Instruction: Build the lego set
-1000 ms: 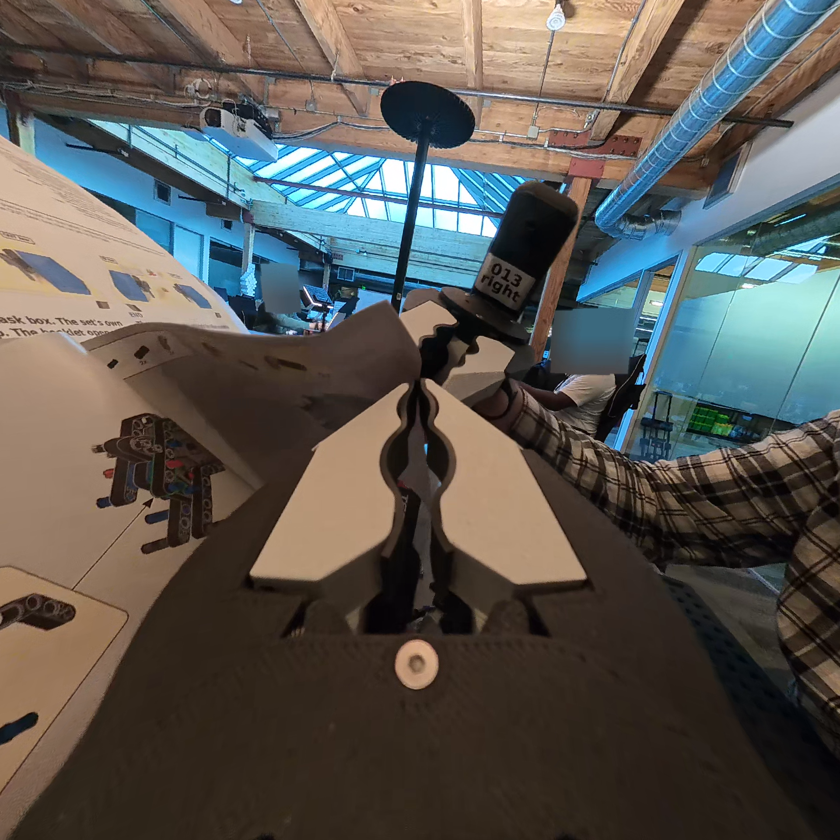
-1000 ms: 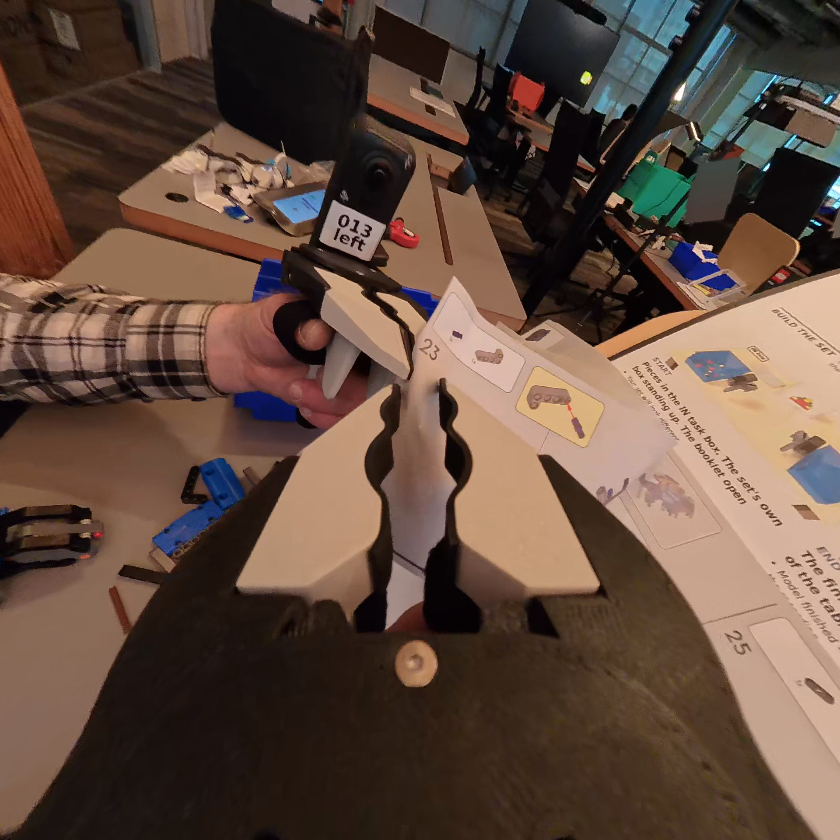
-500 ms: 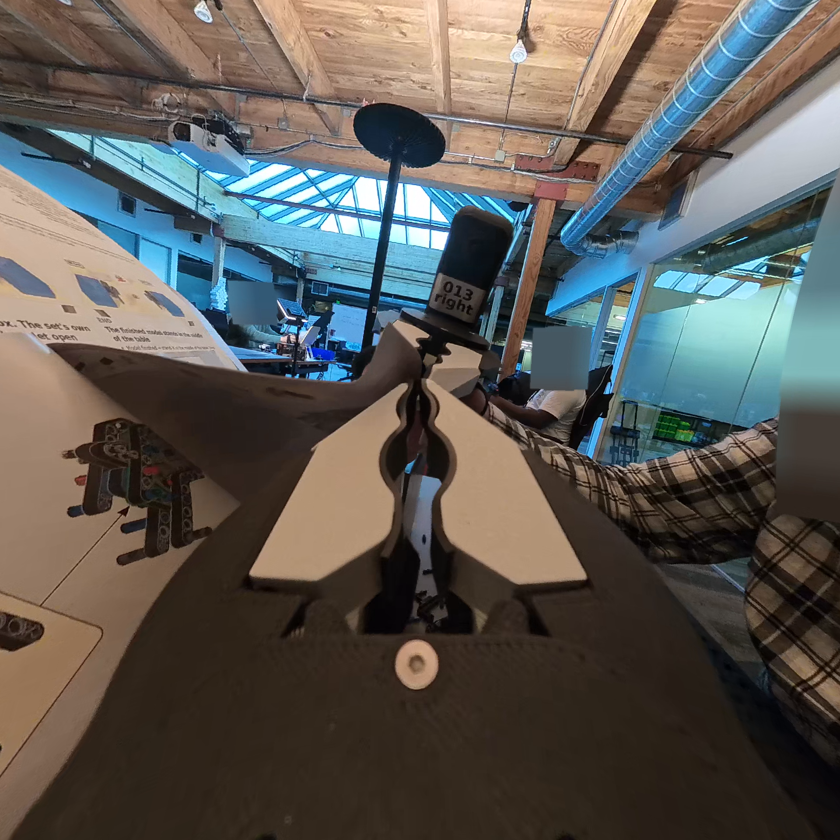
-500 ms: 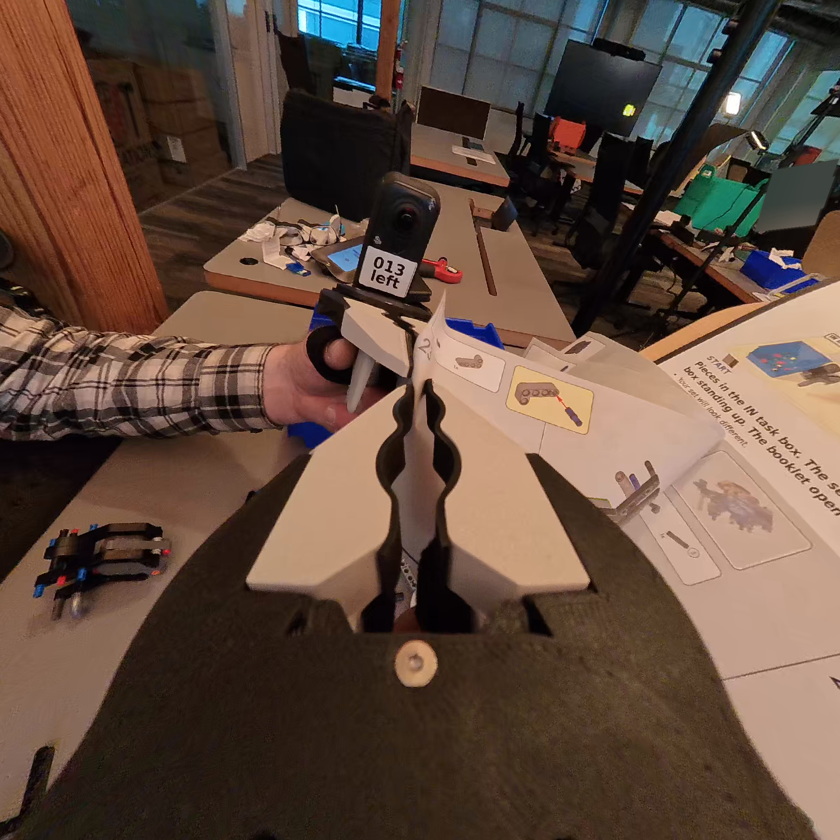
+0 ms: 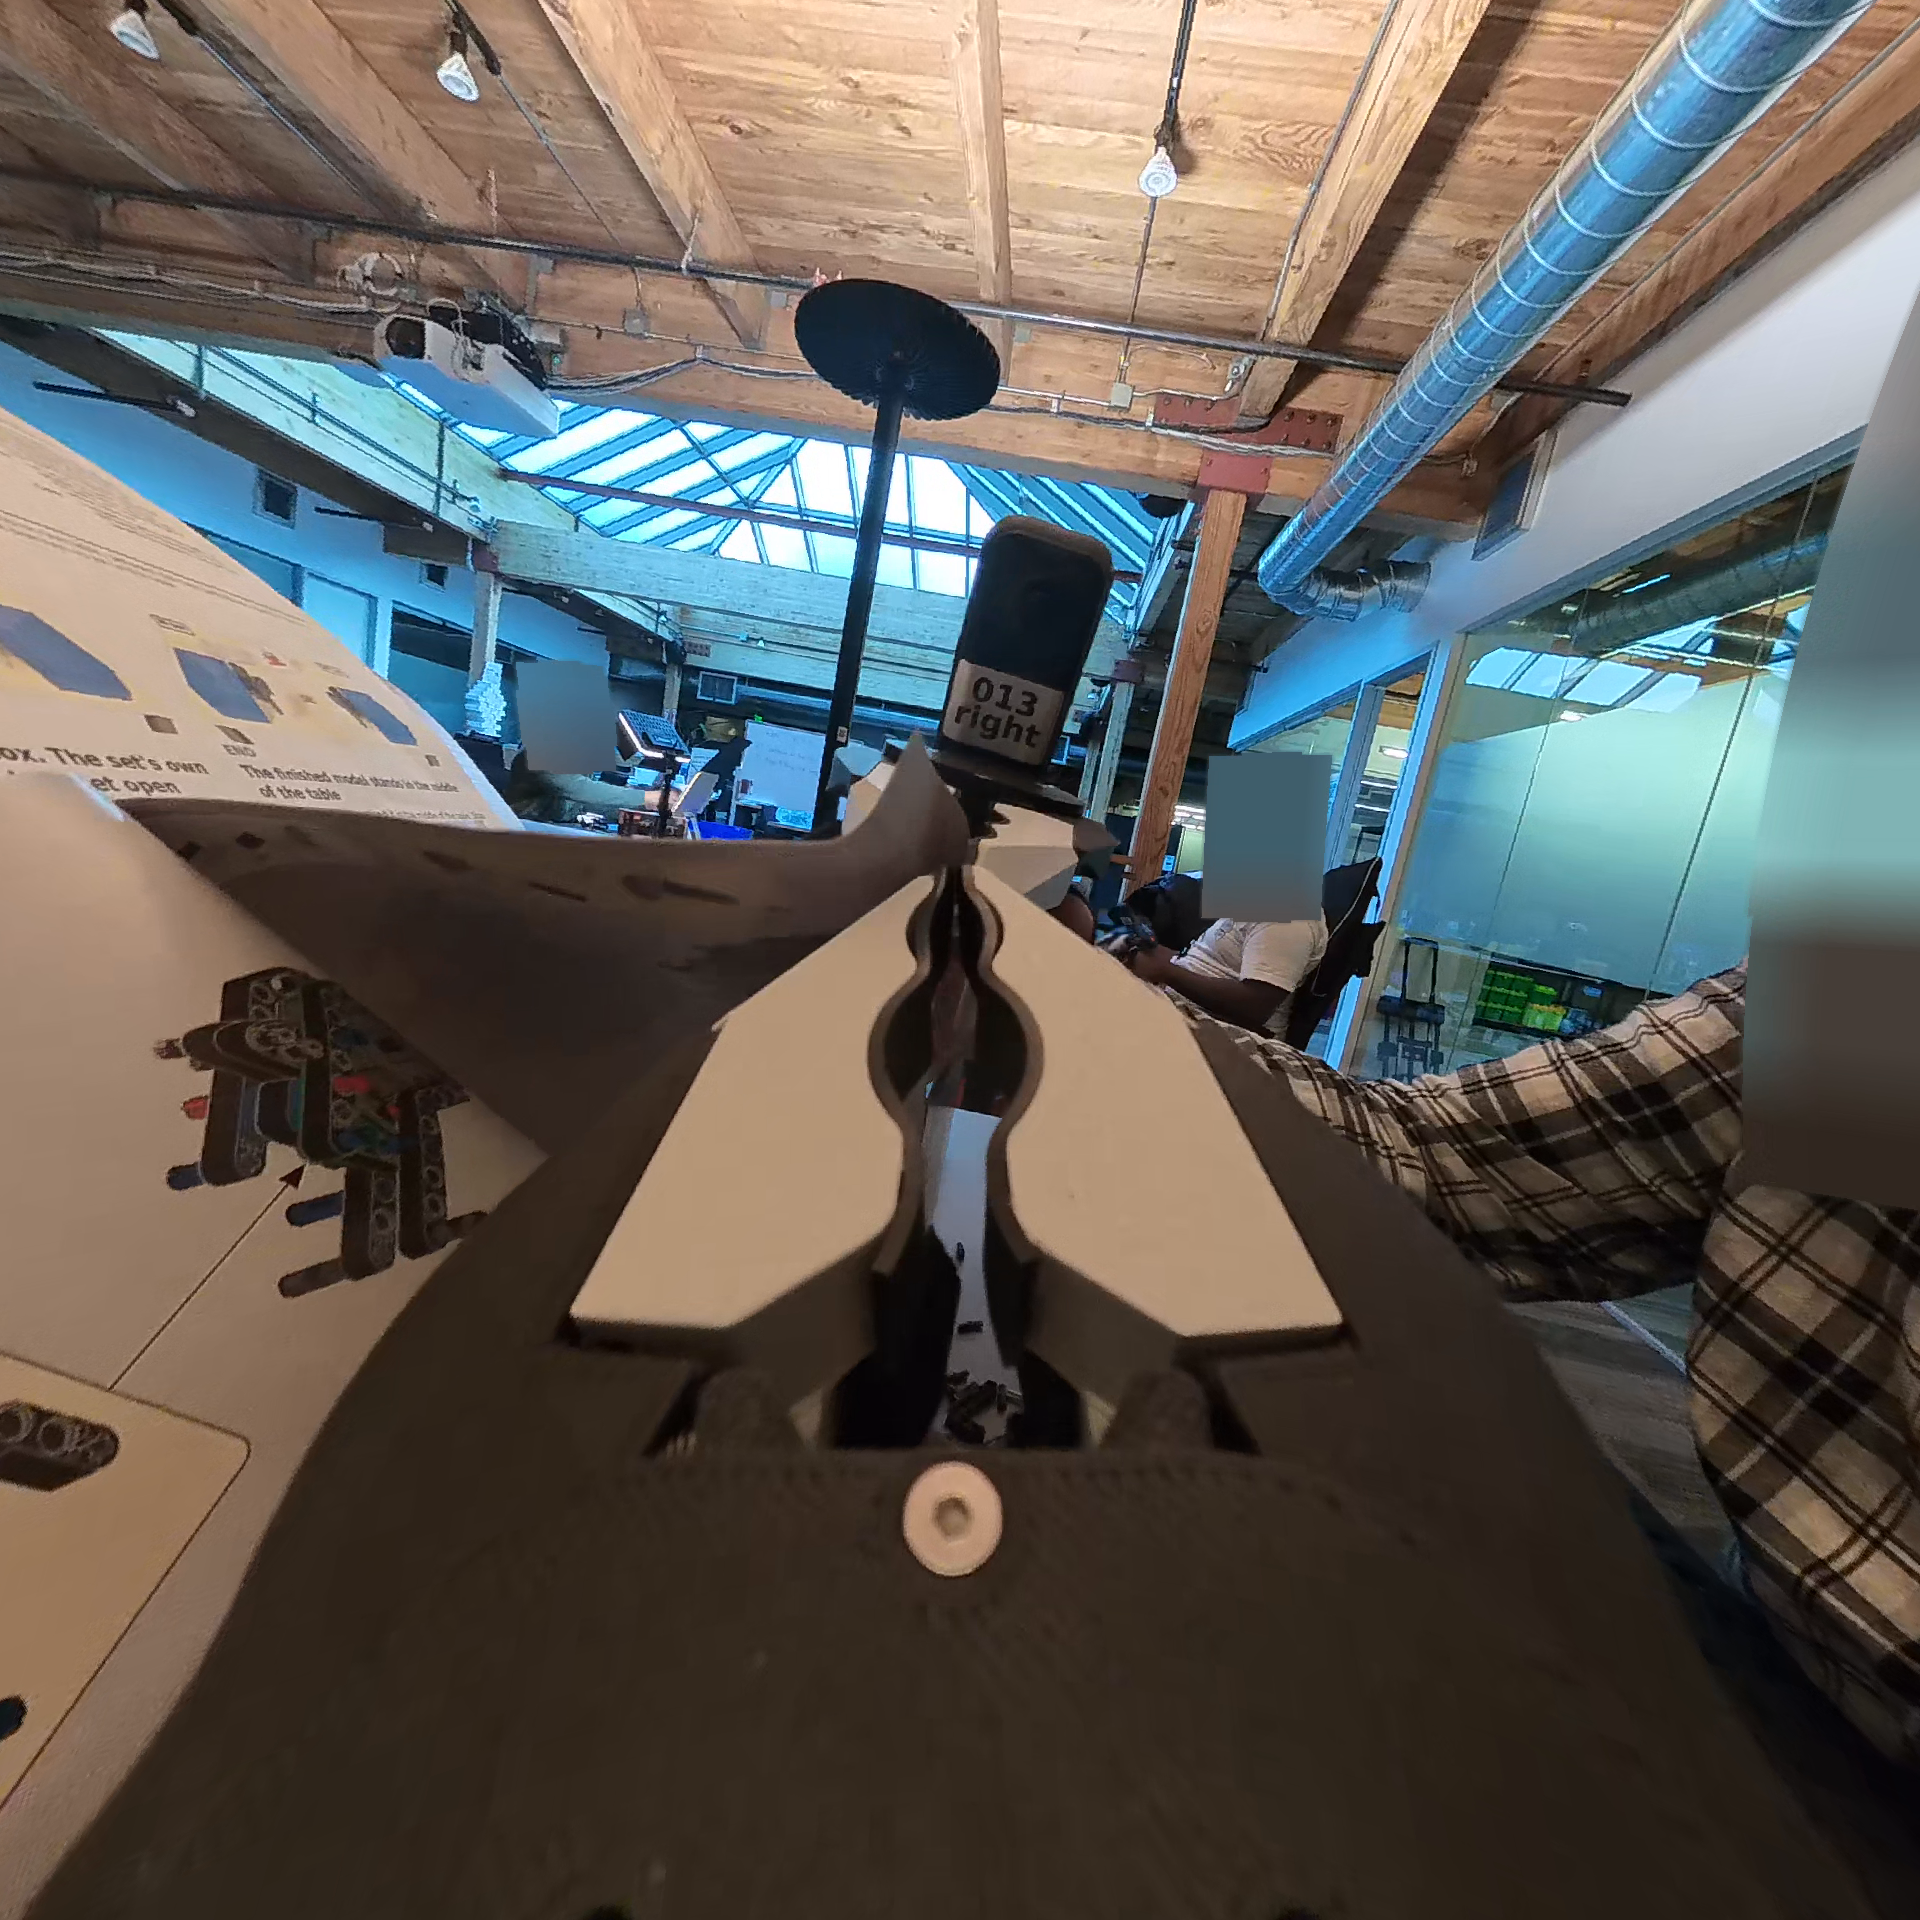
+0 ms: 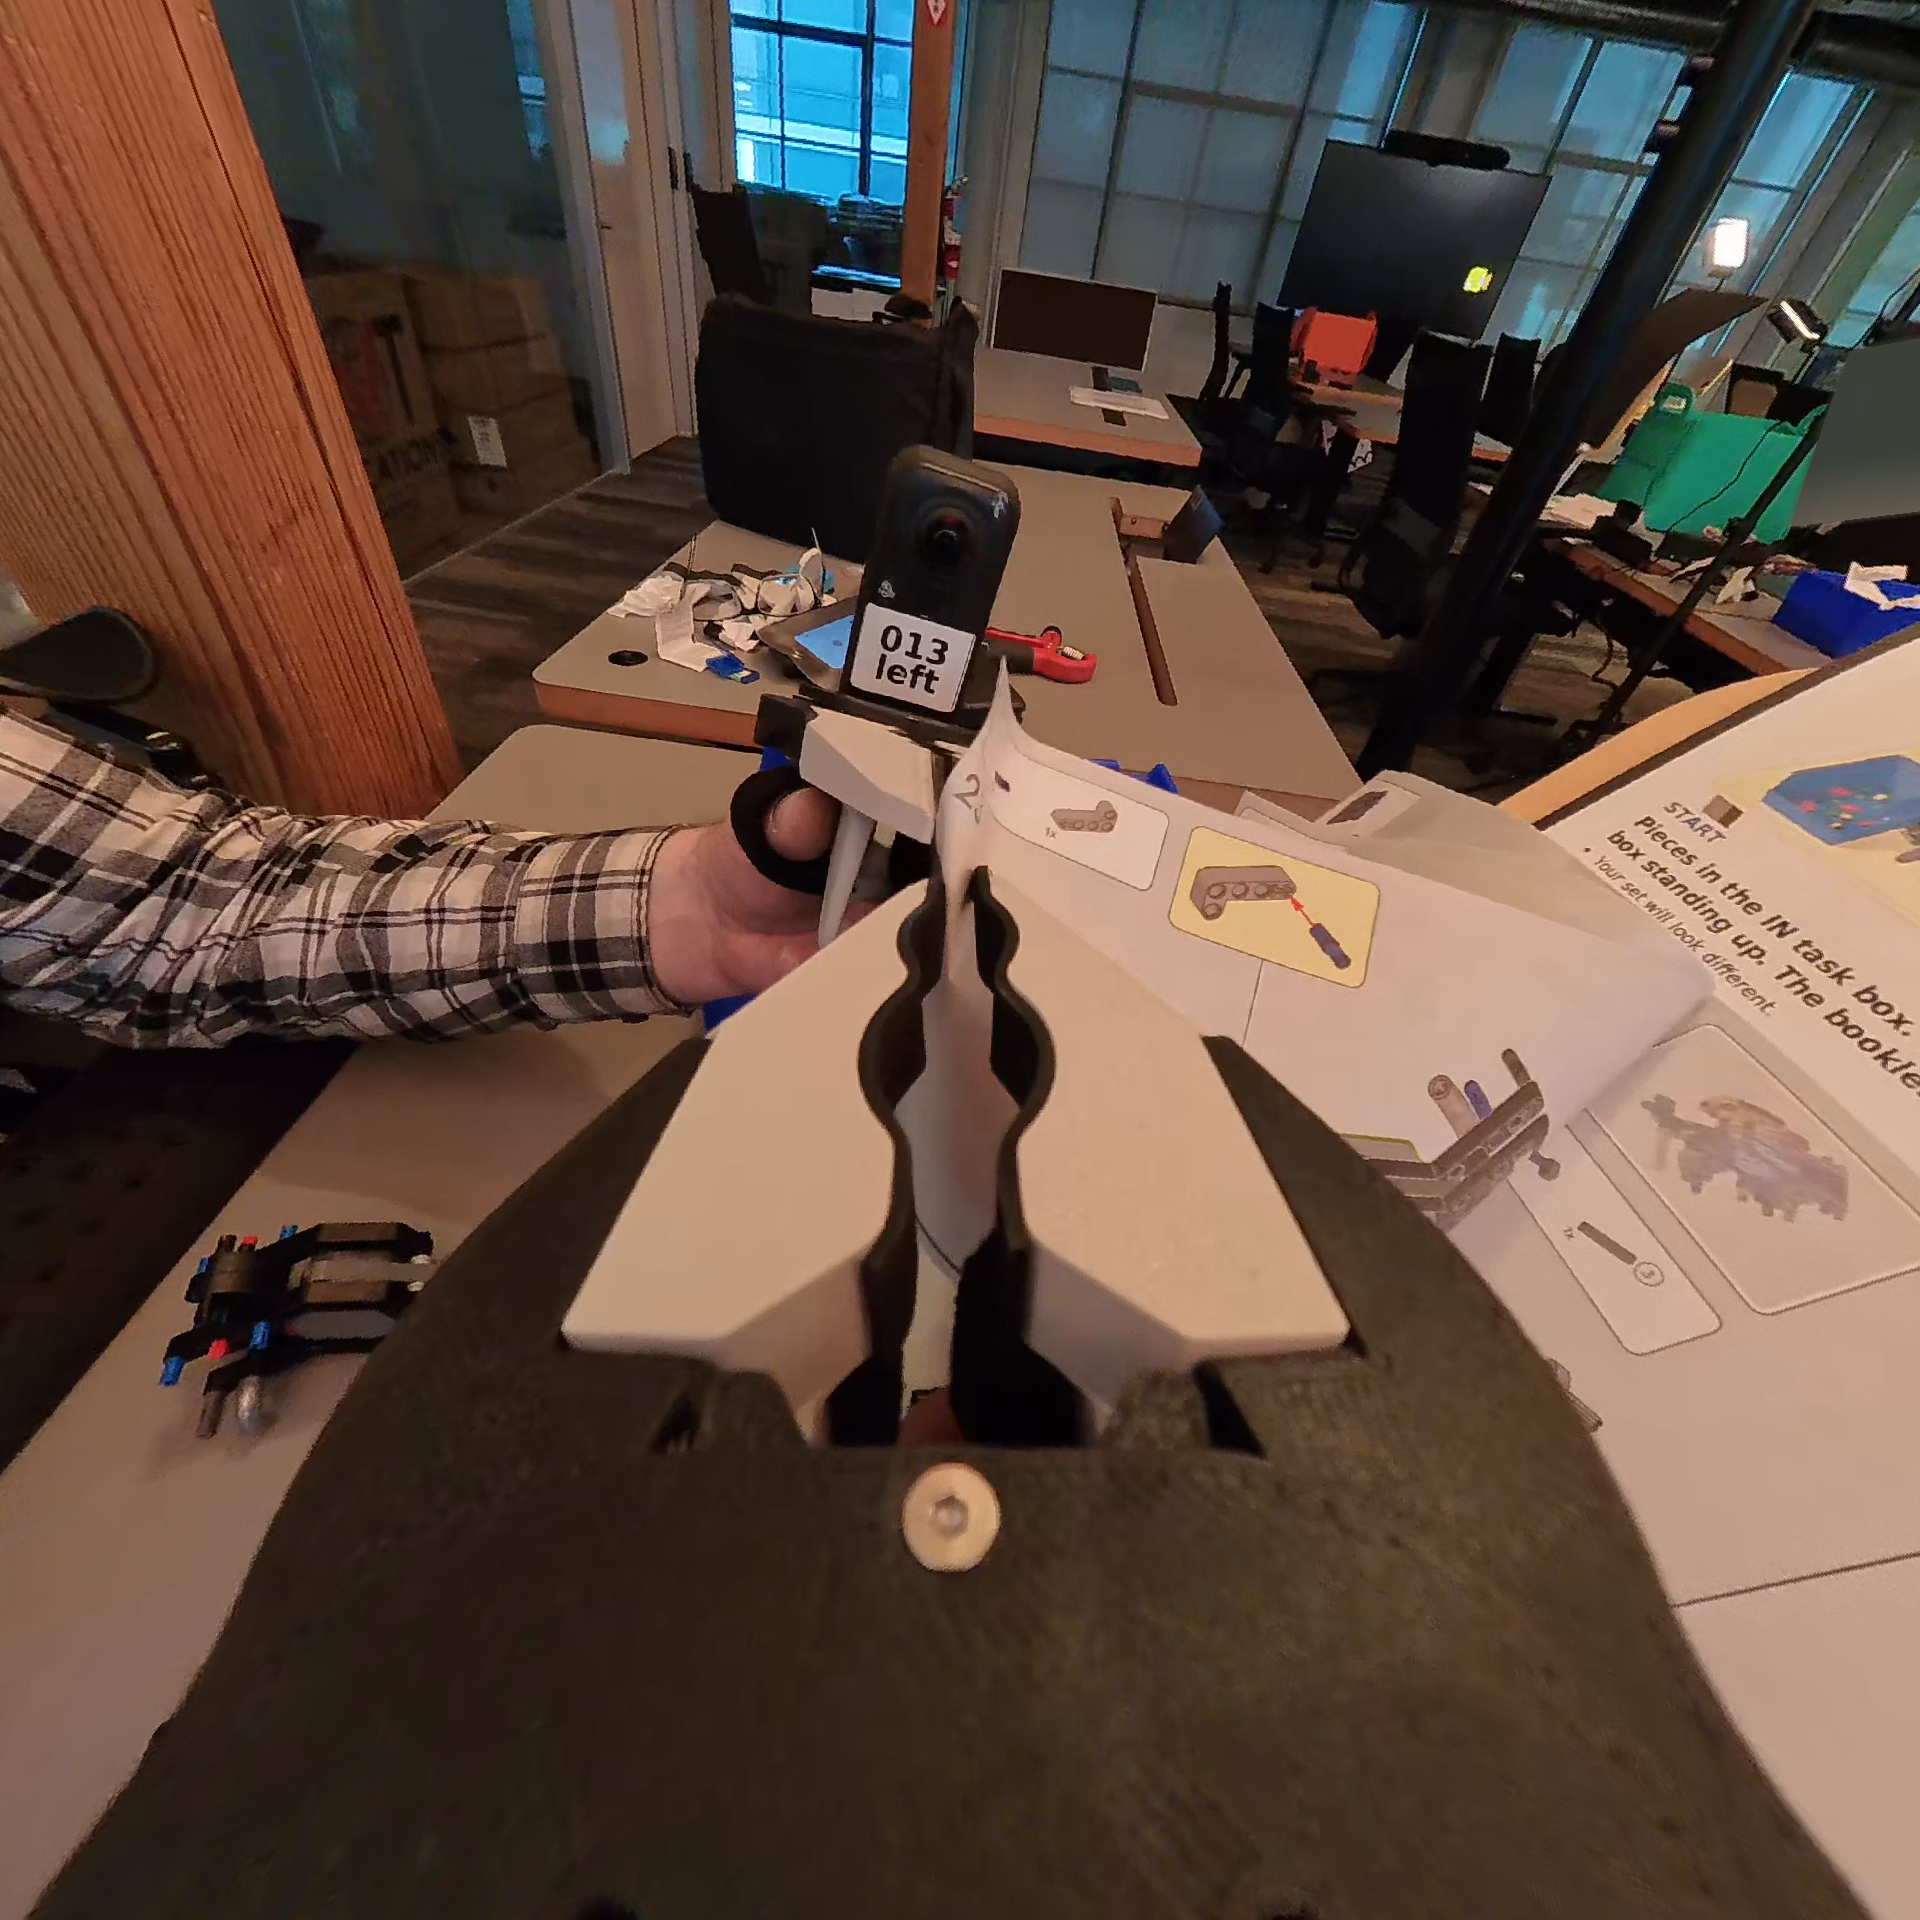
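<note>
Nearest in the right wrist view, the right gripper (image 6: 954, 904) is a rough black printed shell with two smooth pale wedge-shaped fingers (image 6: 769, 1132) lined in wavy black rubber. Its jaws are closed down to a thin slit on the corner of one thin, glossy white page (image 6: 1226, 914) of the instruction booklet, lifting it into a curl.

Just beyond, the left gripper (image 6: 940, 800), the same build with a black camera on top, meets that page corner from the other side; a hand (image 6: 727, 914) in a checked sleeve holds it. In its own view the left gripper (image 5: 958, 894) has its jaws pressed almost together, with the page's edge (image 5: 582, 935) running between the tips, so it too is clamped on the paper.

The booklet (image 6: 1714, 1195) lies open along the right edge of the grey matte surface (image 6: 135, 1538), with a larger printed sheet (image 6: 1766, 831) standing behind it. Near the left edge sits one small partly built model (image 6: 301, 1299): black beams with blue and red pins and a couple of grey pegs. A blue bin (image 6: 1143, 774) peeks out behind the page, toward the far edge. Further back stand more desks under a wooden ceiling.
</note>
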`<state>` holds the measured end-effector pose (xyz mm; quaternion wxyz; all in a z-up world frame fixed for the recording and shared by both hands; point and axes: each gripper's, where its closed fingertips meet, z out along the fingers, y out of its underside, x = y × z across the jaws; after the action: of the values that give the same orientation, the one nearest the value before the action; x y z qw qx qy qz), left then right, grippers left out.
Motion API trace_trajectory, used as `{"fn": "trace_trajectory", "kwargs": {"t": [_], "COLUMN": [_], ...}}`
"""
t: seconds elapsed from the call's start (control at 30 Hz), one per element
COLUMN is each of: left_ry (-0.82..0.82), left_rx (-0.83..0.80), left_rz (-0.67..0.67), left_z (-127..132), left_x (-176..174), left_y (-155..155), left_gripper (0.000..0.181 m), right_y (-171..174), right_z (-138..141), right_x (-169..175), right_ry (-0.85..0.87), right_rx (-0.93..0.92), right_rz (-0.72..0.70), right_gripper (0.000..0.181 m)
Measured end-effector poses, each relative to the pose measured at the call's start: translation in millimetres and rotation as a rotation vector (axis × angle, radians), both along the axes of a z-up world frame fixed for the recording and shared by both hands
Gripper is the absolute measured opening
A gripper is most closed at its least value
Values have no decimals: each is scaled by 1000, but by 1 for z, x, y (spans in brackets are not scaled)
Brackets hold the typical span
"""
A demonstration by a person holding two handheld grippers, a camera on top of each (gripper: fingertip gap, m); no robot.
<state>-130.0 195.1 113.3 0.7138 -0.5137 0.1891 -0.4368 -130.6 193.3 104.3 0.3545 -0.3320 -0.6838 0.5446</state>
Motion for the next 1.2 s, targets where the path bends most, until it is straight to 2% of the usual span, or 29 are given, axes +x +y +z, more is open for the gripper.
{"fn": "trace_trajectory", "kwargs": {"t": [0.53,0.67,1.2], "left_ry": [15,24,-21], "left_rx": [17,13,37], "left_rz": [-6,0,-53], "left_z": [-2,-2,4], "left_x": [3,5,5], "left_y": [-4,-2,-9], "left_gripper": [7,0,0], "right_y": [-1,-2,-6], "right_z": [1,1,3], "right_x": [0,0,4], "right_ry": [-5,-7,-11], "right_rx": [-7,-8,-51], "right_rz": [8,16,59], "right_gripper": [5,5,5]}}
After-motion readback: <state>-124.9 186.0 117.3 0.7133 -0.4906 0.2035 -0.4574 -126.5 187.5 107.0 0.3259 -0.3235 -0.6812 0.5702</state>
